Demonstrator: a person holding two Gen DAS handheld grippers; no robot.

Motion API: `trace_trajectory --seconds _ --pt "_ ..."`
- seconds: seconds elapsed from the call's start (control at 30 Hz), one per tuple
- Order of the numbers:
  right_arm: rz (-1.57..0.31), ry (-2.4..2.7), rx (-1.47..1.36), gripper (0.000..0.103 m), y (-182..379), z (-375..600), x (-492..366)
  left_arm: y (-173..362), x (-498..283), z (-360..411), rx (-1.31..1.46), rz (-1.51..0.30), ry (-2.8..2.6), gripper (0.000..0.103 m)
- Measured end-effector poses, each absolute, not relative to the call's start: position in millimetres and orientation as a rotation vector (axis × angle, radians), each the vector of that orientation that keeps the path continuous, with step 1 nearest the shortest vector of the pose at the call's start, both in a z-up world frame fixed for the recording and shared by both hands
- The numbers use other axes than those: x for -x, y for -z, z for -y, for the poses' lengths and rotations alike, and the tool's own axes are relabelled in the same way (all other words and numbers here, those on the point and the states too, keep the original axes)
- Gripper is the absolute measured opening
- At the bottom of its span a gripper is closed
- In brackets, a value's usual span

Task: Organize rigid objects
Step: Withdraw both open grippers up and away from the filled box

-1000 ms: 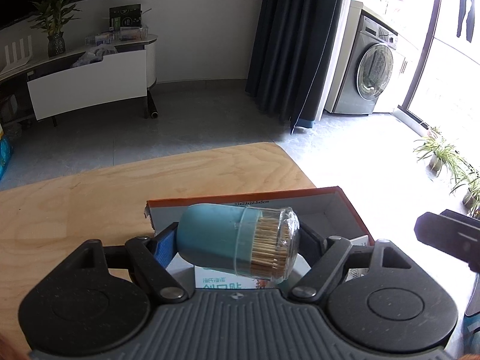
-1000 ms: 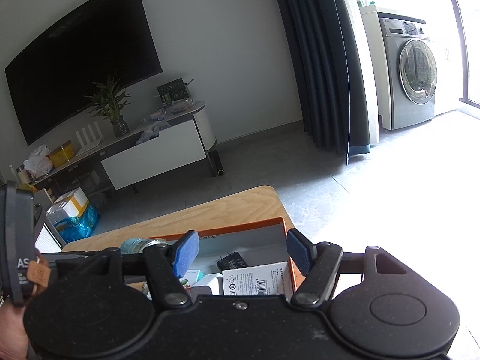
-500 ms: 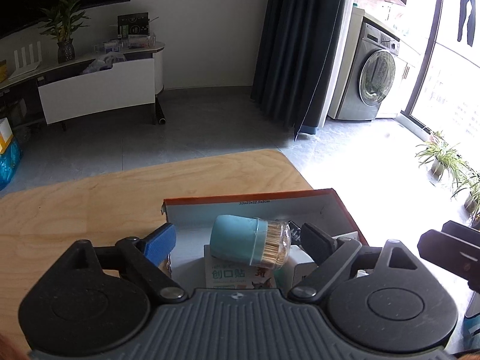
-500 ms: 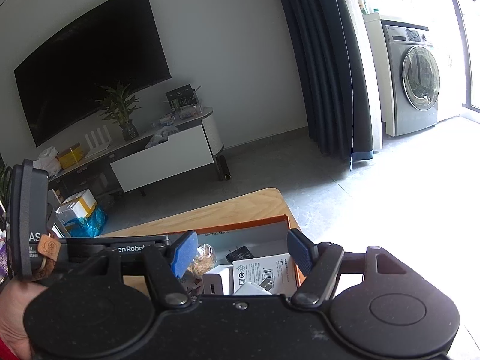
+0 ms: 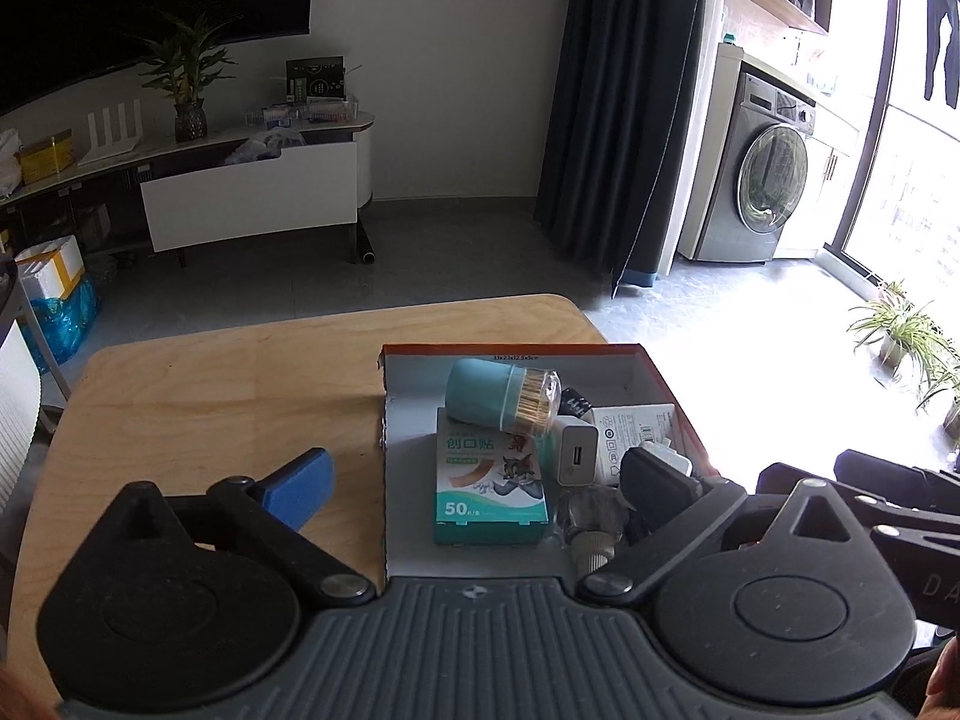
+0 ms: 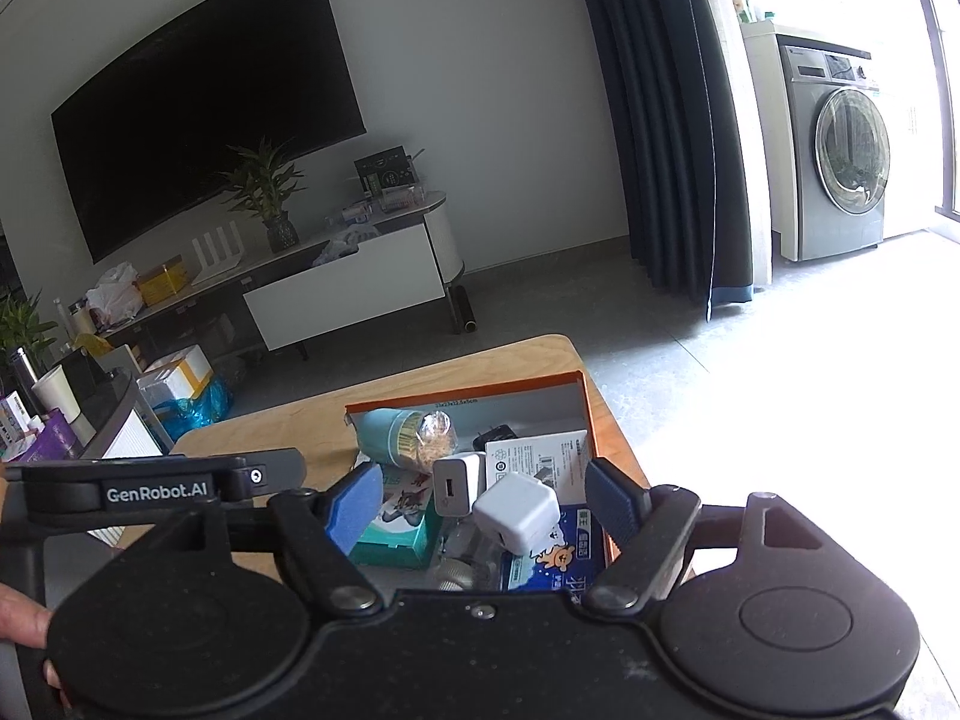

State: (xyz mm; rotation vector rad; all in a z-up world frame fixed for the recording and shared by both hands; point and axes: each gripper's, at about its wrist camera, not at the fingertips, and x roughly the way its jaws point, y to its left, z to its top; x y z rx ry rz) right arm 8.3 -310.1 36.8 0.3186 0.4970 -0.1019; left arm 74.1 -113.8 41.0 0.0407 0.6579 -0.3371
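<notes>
A teal toothpick holder (image 5: 501,399) with a clear cap lies on its side at the far end of an orange-rimmed cardboard box (image 5: 510,349), also seen in the right wrist view as toothpick holder (image 6: 402,438) in box (image 6: 468,393). My left gripper (image 5: 477,483) hangs back over the box's near end, its jaws opening wide with nothing between them. A teal plaster box (image 5: 489,486) and a white USB charger (image 5: 577,455) lie beneath it. My right gripper (image 6: 485,504) is over the same box, jaws opening and gripping nothing, with a white cube charger (image 6: 517,510) lying below.
The box sits at the right end of a wooden table (image 5: 210,384), whose rounded far edge drops to grey floor. A white printed packet (image 6: 537,462) and a blue packet (image 6: 564,558) fill the box's right side. A hand (image 6: 18,618) holds the left gripper's body.
The left gripper let go of the toothpick holder, which dropped into the box, then drew back and opened wide. The right gripper also drew back and its jaws spread further.
</notes>
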Motion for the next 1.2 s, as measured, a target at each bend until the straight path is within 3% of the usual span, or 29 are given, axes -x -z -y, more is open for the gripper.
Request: trace_trajectory --seconds 1.2 --pt "-0.567 0.093 -0.263 0.092 -10.8 291.6 61.3 -8.9 5.6 117.6 -0.070 -0.706 0.254 0.103"
